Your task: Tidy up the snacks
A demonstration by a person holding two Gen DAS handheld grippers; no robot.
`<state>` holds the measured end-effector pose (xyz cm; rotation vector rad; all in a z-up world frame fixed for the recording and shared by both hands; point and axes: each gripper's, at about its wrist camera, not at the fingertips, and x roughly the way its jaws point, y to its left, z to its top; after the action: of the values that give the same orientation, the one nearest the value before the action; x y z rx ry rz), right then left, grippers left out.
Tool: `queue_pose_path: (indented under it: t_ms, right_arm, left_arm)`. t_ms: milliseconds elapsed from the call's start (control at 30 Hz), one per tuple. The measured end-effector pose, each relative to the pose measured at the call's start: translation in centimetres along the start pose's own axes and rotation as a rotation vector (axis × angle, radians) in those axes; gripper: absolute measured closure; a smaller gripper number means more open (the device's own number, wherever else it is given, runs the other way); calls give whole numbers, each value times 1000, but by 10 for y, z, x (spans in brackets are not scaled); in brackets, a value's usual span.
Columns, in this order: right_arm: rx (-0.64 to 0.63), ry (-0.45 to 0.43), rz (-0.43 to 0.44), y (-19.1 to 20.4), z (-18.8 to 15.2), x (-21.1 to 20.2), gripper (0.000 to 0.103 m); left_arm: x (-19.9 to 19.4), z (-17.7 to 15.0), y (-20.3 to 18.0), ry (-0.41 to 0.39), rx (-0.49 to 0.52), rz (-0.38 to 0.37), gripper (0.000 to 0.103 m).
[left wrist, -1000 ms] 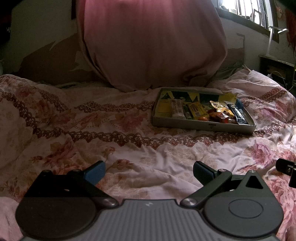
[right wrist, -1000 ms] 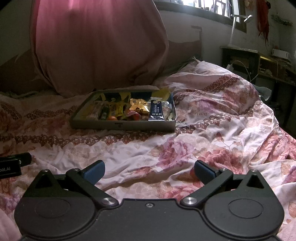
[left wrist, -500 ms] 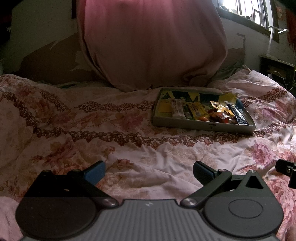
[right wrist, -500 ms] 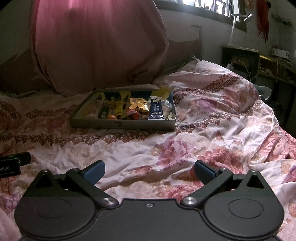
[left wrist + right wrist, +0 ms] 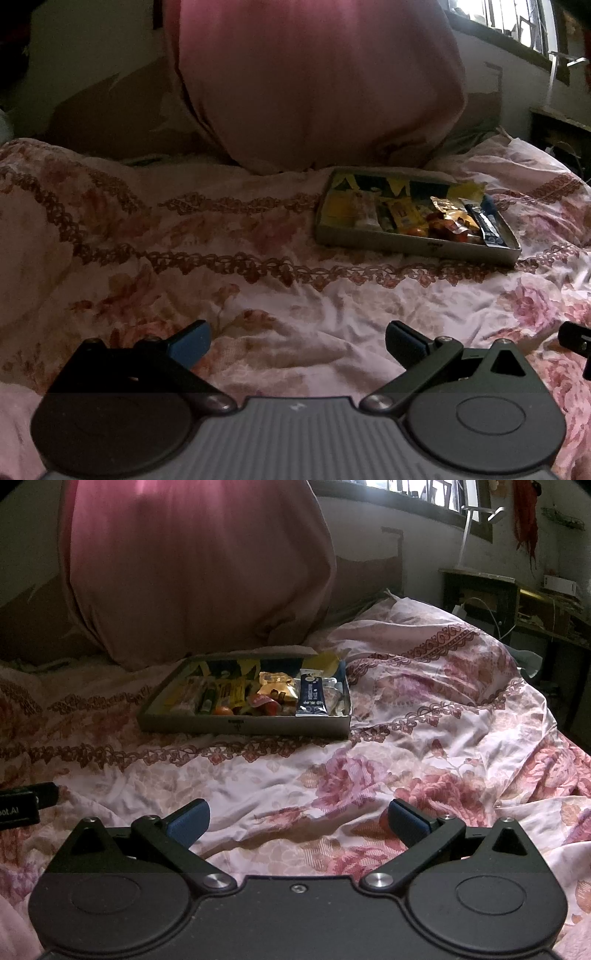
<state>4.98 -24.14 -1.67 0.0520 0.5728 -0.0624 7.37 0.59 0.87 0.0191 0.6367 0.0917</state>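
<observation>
A shallow grey box (image 5: 413, 248) (image 5: 243, 726) sits on the floral bedspread, holding several snacks: yellow bars (image 5: 231, 692), a gold packet (image 5: 277, 688), a dark blue packet (image 5: 312, 698) (image 5: 487, 225) and small red and orange pieces (image 5: 223, 711). My left gripper (image 5: 297, 341) is open and empty, low over the bed, well short of the box, which lies ahead to its right. My right gripper (image 5: 297, 821) is open and empty, with the box ahead to its left.
A big pink pillow (image 5: 317, 81) (image 5: 192, 565) leans against the wall behind the box. The bedspread (image 5: 424, 716) is rumpled and rises at the right. A dark desk (image 5: 513, 598) stands right of the bed. The other gripper's tip shows at the frame edges (image 5: 576, 338) (image 5: 26, 801).
The right wrist view has drifted a little so the box sits slightly lower and nearer. The left gripper has hardly moved. Both stay open.
</observation>
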Motion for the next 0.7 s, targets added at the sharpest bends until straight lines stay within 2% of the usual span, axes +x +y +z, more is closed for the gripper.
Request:
queue_pose_path:
  t_ms: [700]
  right_arm:
    - [-1, 4, -1, 1, 0, 1, 1]
  left_arm:
    - [0, 2, -1, 4, 2, 0, 0]
